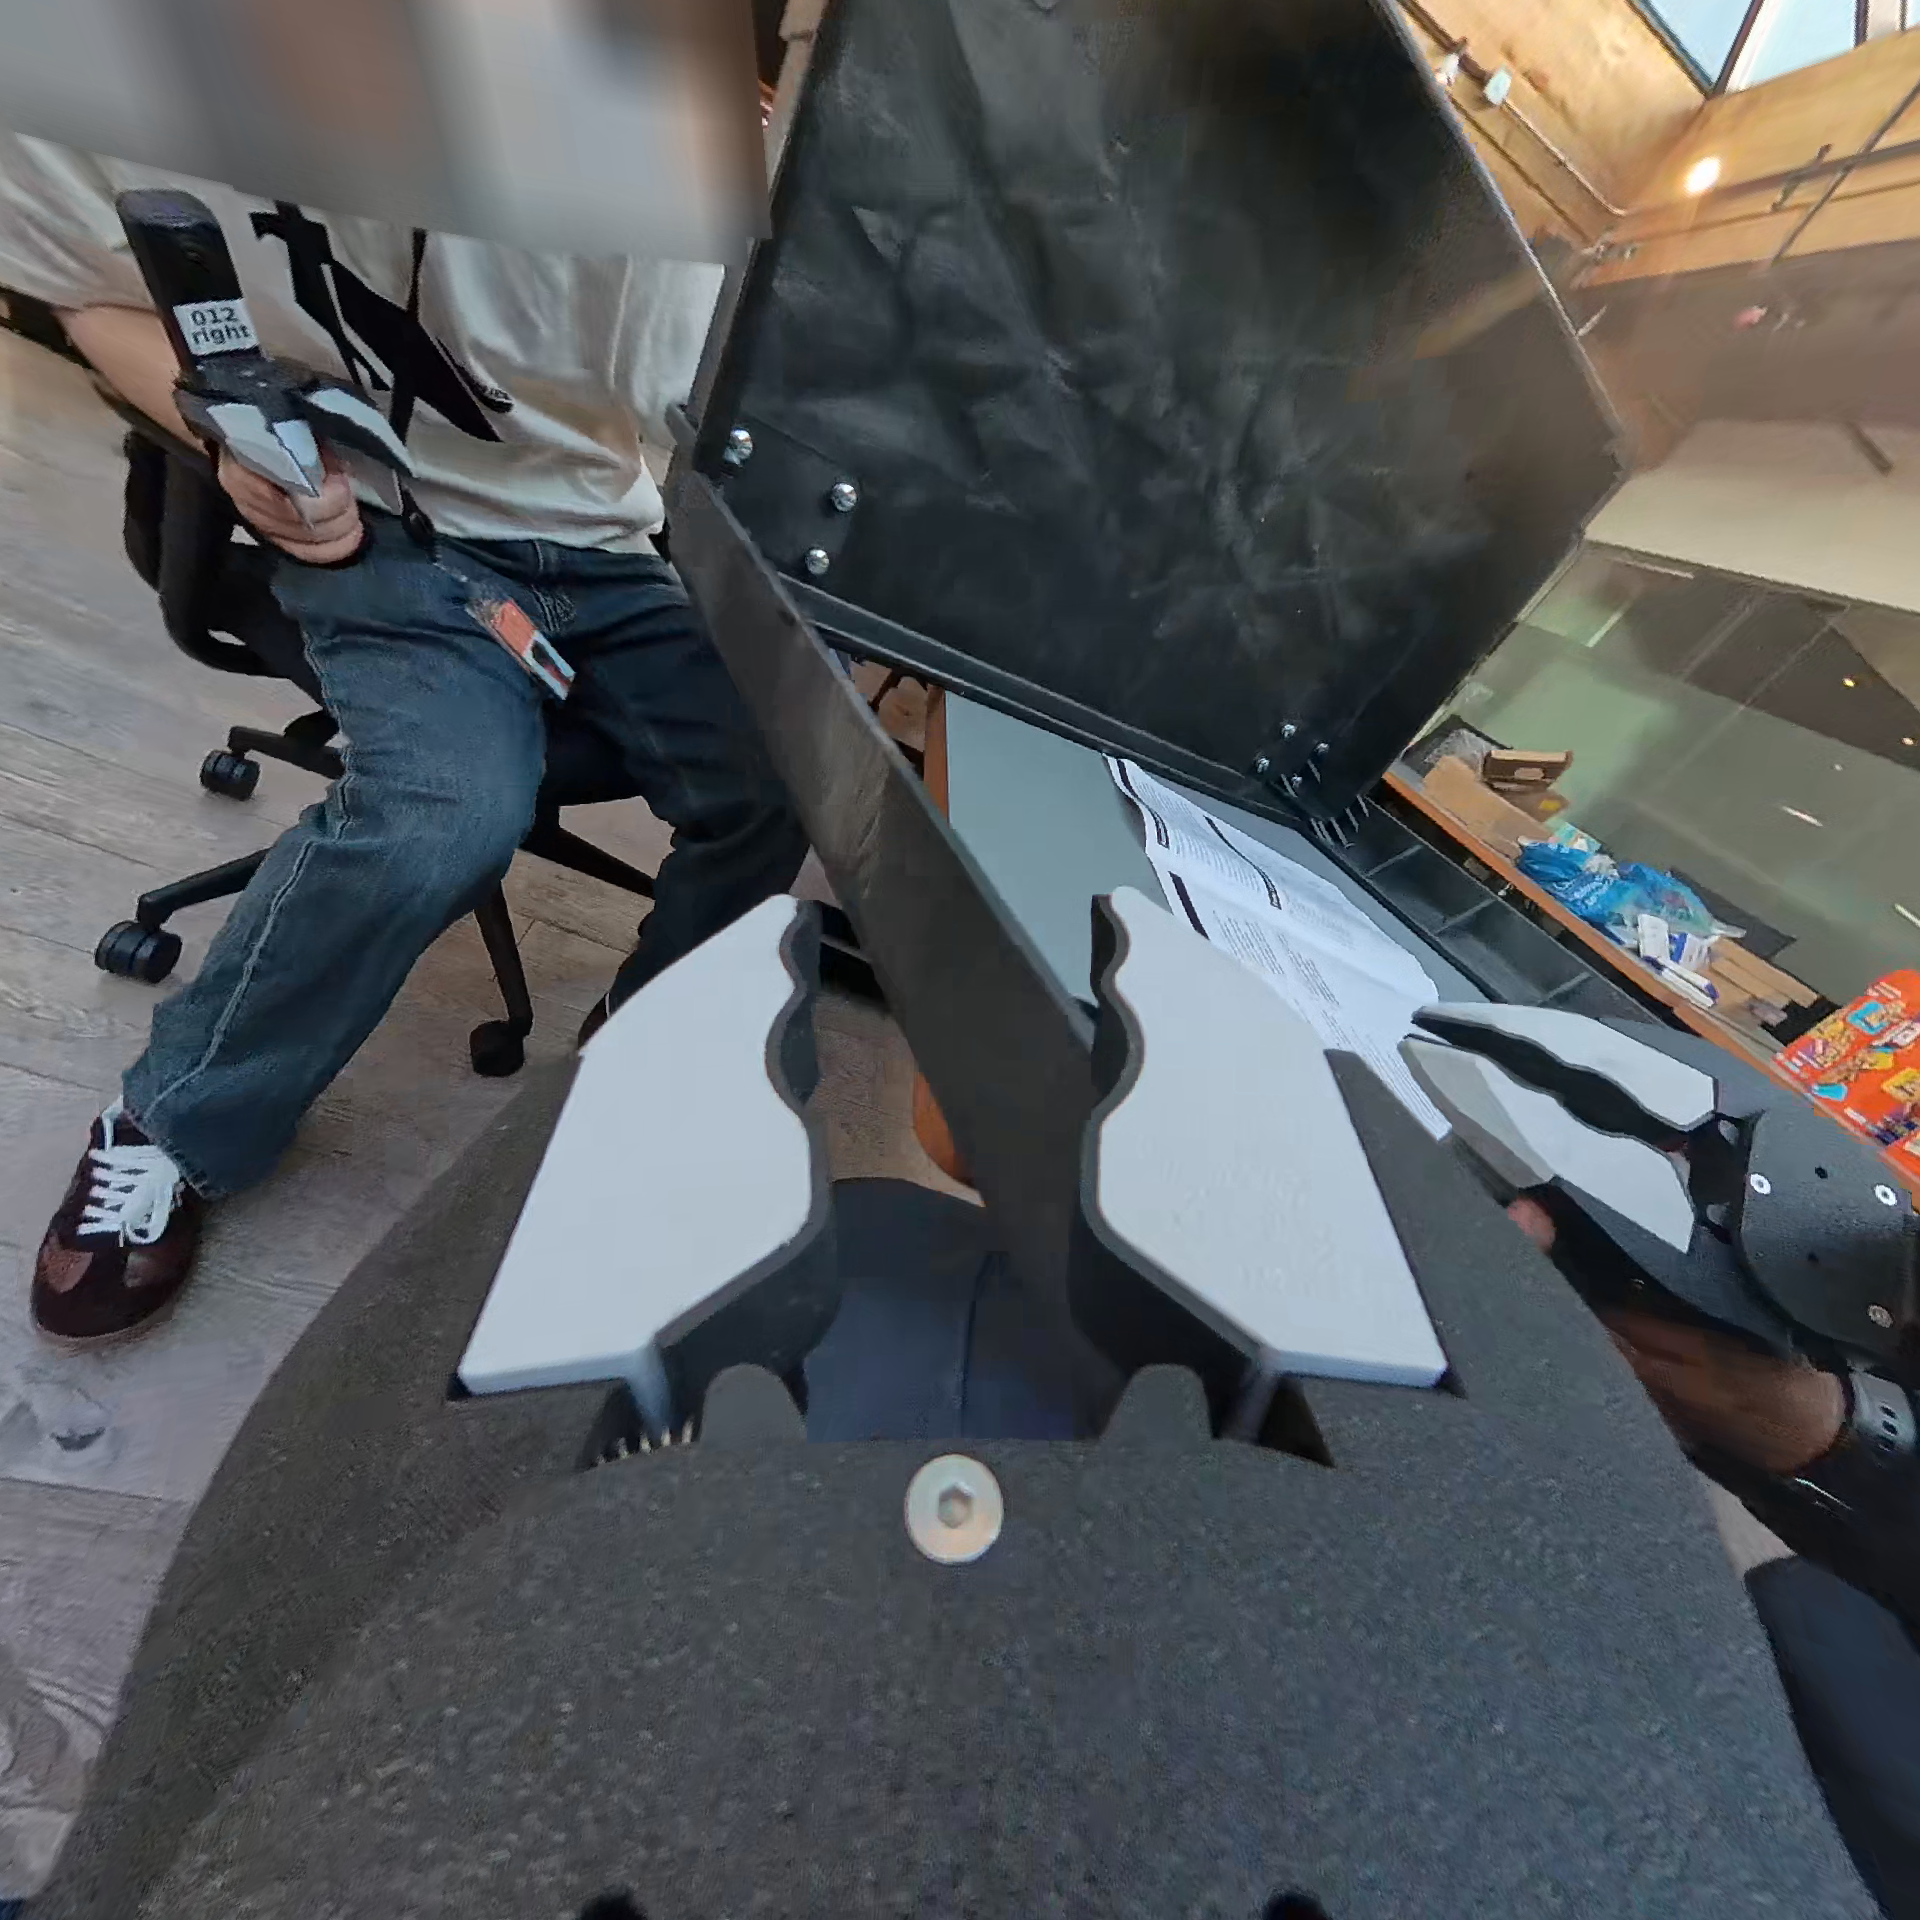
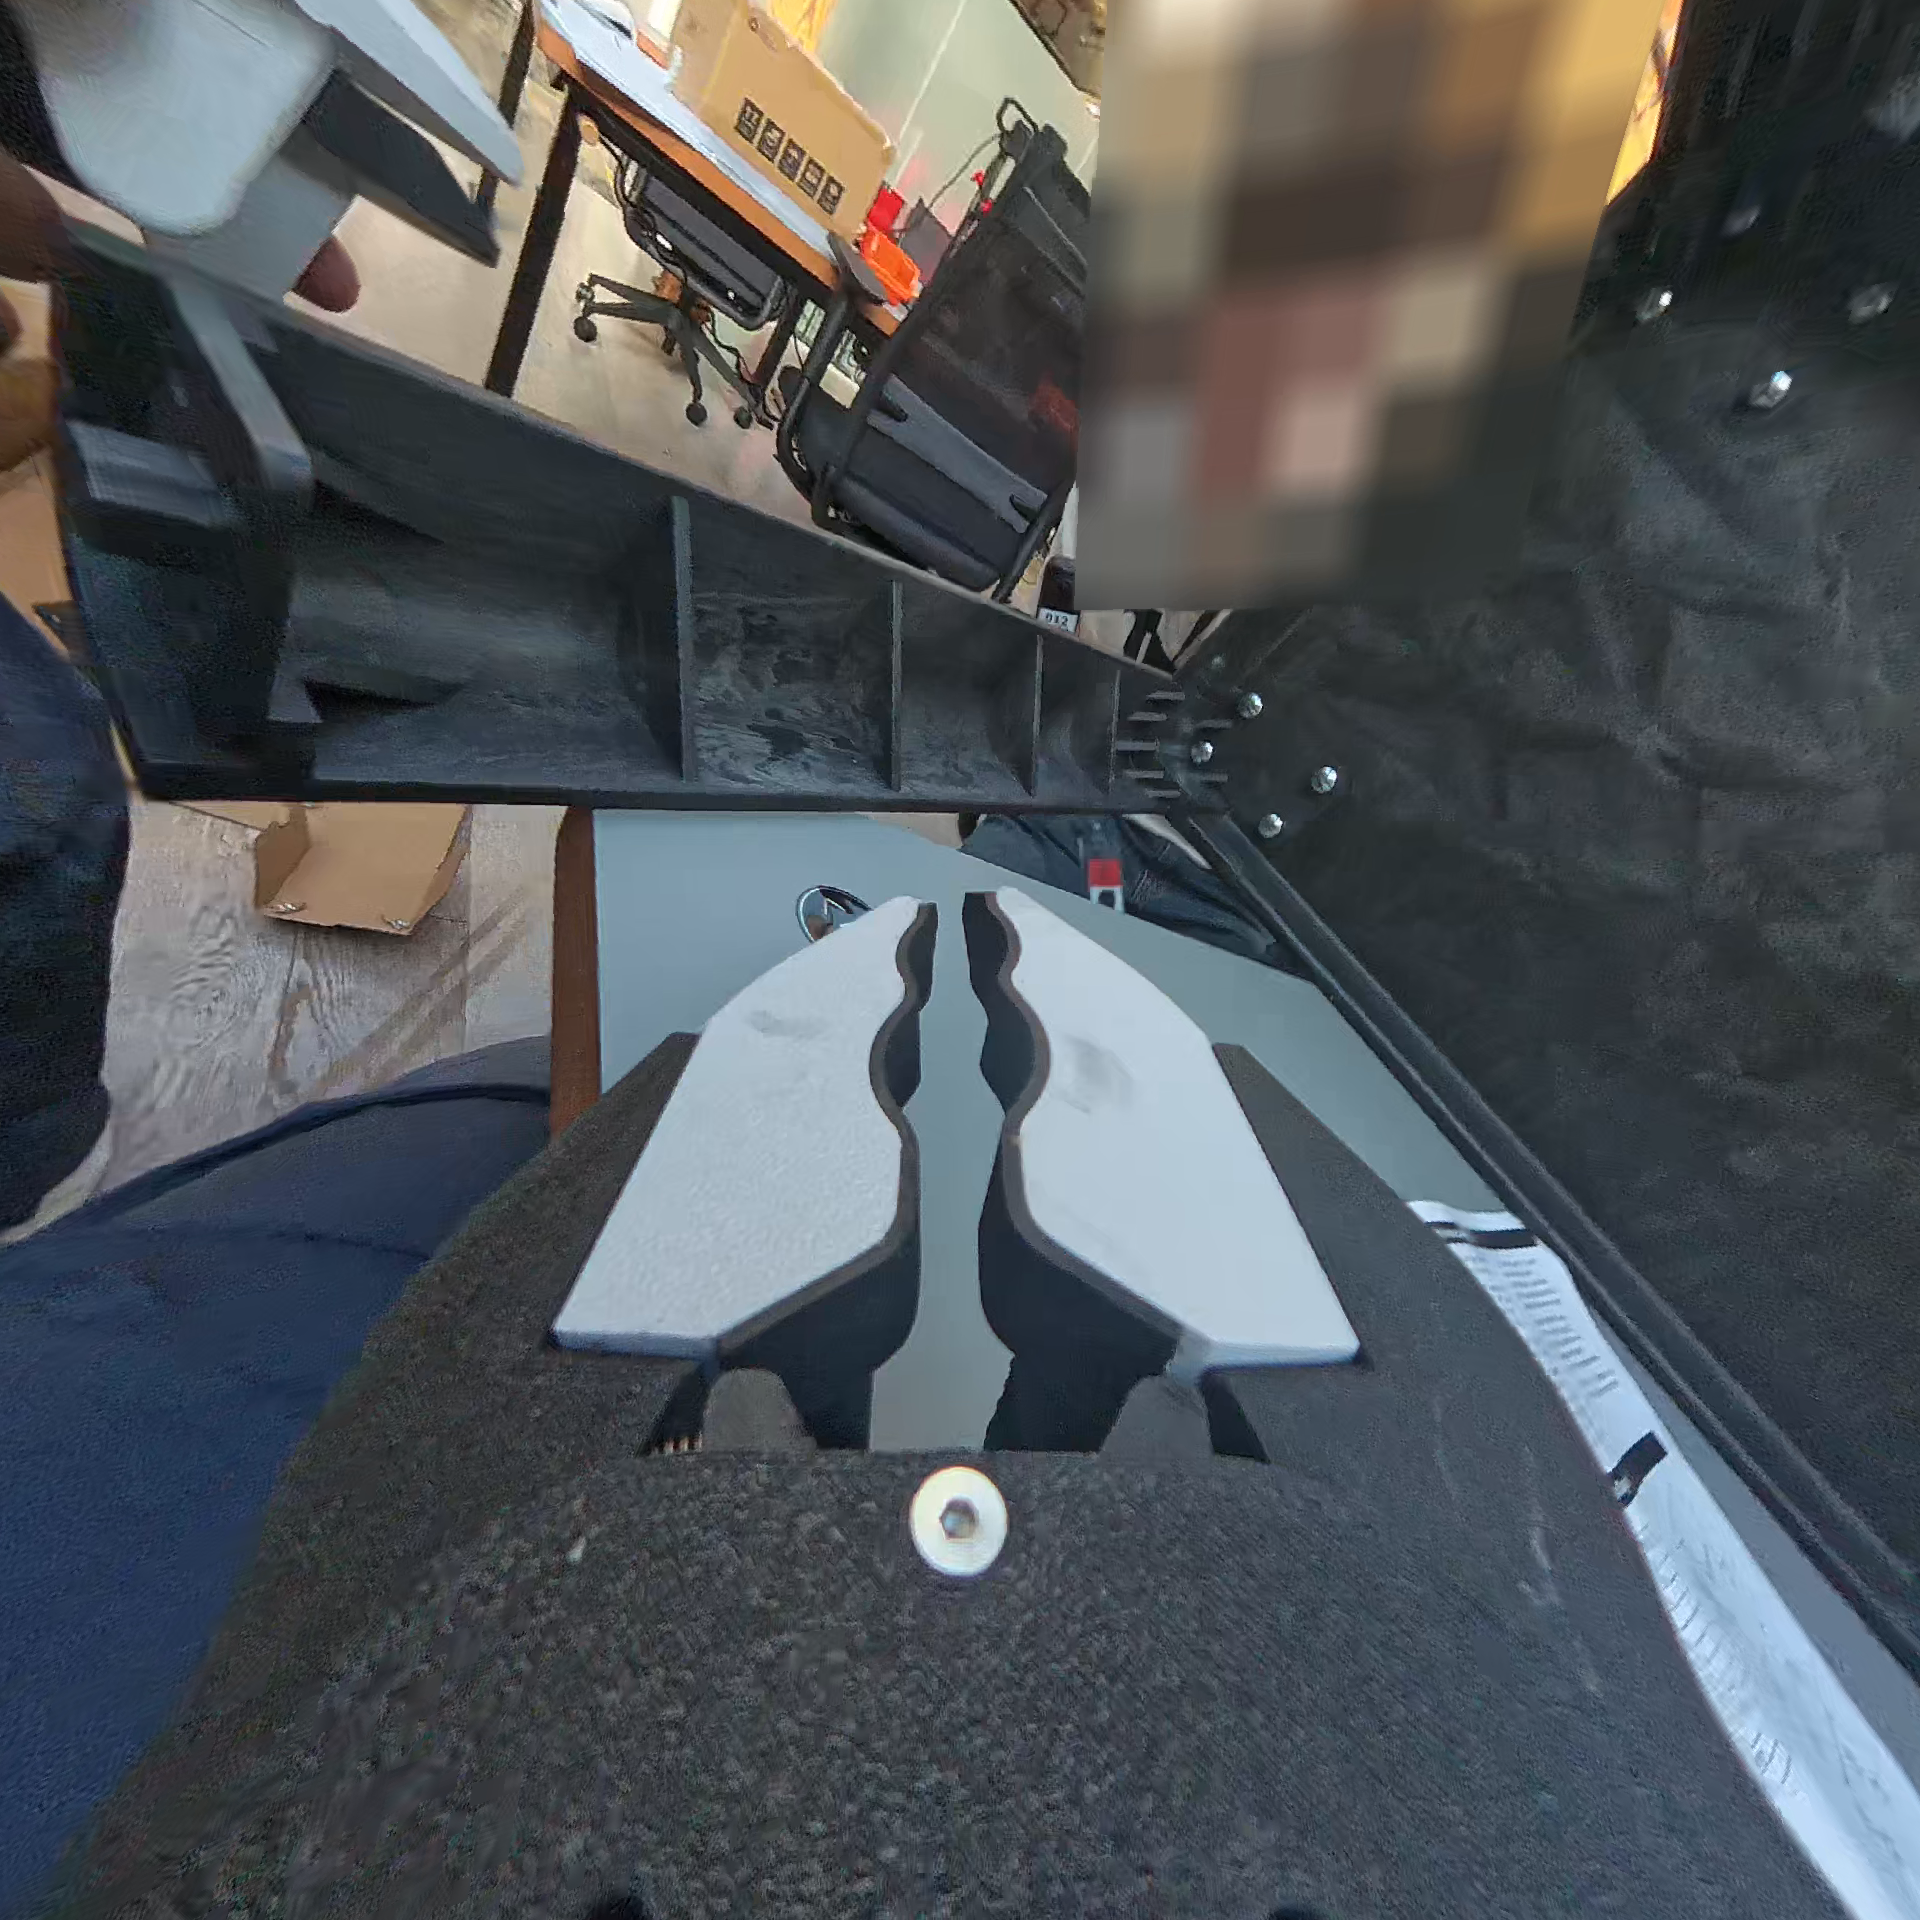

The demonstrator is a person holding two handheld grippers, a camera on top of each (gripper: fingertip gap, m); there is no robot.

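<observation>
Your black hinged case with a raised lid [image 1: 1143,343] and a row of small divided compartments [image 2: 790,686] sits tilted above a grey tabletop [image 2: 727,894], printed white paper sheet [image 1: 1288,925] lying beneath. Your left gripper [image 1: 951,997] straddles the case's thin front wall [image 1: 914,852], fingers wide w/ the wall against the right one. Your right gripper [image 2: 951,914] hovers over the tabletop, fingers narrow, nothing between; a seated person opposite holds another gripper [image 1: 301,436].

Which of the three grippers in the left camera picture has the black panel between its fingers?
The left gripper, nearest the camera: the black panel runs between its fingers. The right gripper and the seated person's gripper grip nothing.
</observation>
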